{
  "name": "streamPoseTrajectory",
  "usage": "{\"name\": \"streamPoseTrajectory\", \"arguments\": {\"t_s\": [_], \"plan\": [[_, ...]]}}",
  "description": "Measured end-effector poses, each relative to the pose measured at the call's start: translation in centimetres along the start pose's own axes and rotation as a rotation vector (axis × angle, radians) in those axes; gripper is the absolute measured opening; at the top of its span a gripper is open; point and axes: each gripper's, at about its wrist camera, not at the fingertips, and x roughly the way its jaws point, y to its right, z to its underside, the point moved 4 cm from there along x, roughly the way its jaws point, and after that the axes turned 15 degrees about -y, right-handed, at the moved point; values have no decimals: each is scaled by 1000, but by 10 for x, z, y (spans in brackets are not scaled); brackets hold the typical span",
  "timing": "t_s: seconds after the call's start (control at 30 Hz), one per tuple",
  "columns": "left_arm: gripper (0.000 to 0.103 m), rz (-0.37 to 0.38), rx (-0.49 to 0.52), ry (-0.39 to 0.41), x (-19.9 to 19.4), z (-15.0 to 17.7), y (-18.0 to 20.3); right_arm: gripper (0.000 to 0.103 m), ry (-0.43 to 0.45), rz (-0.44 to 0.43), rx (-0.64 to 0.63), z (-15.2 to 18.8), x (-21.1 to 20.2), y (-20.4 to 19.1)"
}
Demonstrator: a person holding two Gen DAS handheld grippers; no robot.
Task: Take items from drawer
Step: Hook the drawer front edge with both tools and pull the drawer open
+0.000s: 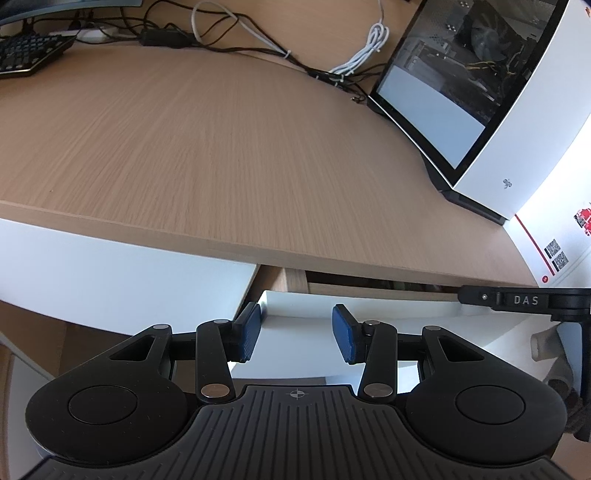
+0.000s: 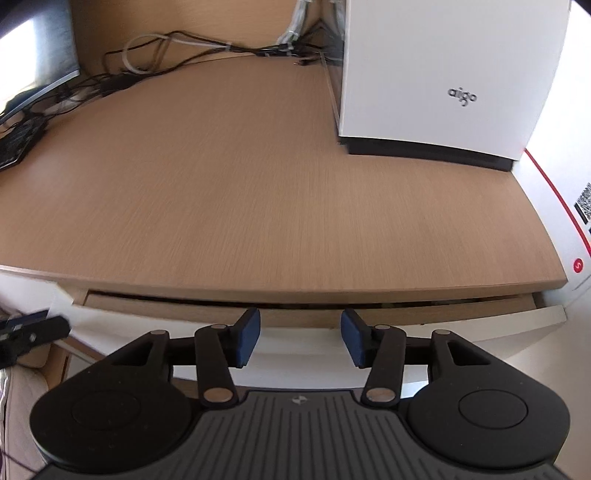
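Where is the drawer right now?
The drawer sits slightly open just under the wooden desk's front edge, straight ahead of both grippers, below the white computer case.

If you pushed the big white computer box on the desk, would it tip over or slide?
The white computer case probably slides rather than tips: it looks tall but broad-based and heavy with parts. Its glass side may be fragile, and the cables behind could tug.

Light wood-grain desk [image 1: 229, 147] with a thick front edge, mostly bare in the middle. Sitting on it: white computer case with a glass side panel [image 1: 517, 122] at the right, branded "aigo" on the front. Tangle of black and grey cables [image 1: 221, 33] along the back, plus a coiled white cable [image 1: 364, 50]. Black keyboard [image 1: 26, 55] at far left.
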Motion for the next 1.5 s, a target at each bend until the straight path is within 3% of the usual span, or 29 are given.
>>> {"name": "streamPoseTrajectory", "arguments": {"t_s": [0.2,0.27,0.4,0.47,0.6,0.77,0.83,0.87,0.9,0.93,1.13,1.3,1.5], "plan": [[45,-4,5,-2,0,0,0,61,-24,6,-21,-2,2,2],[40,-16,23,-20,-1,-3,0,61,-28,5,-24,-1,1,2],[37,-156,92,21,-16,-13,13,61,-29,3,-26,3,1,3],[37,-141,147,36,-22,-18,31,61,-29,1,-27,5,0,2],[37,-142,224,-18,-9,-23,67,61,-27,3,-27,11,-2,1],[39,-180,196,-158,21,-17,74,61,-16,2,-28,20,-4,0],[39,-174,204,-154,22,-11,72,62,-6,-4,-30,24,-6,1],[39,-172,211,-157,22,-10,71,68,-1,-5,-35,27,-6,2],[39,-171,215,-162,22,-10,72,83,-2,2,-36,30,-6,4],[39,-173,222,-164,22,-10,73,87,-7,5,-37,33,-7,7],[39,-189,243,-165,26,-8,80,87,48,31,15,30,-12,35],[39,-193,255,-175,25,-8,84,87,-39,9,41,25,5,40],[39,-161,233,-142,17,-3,100,87,-7,21,13,43,0,35]]}}
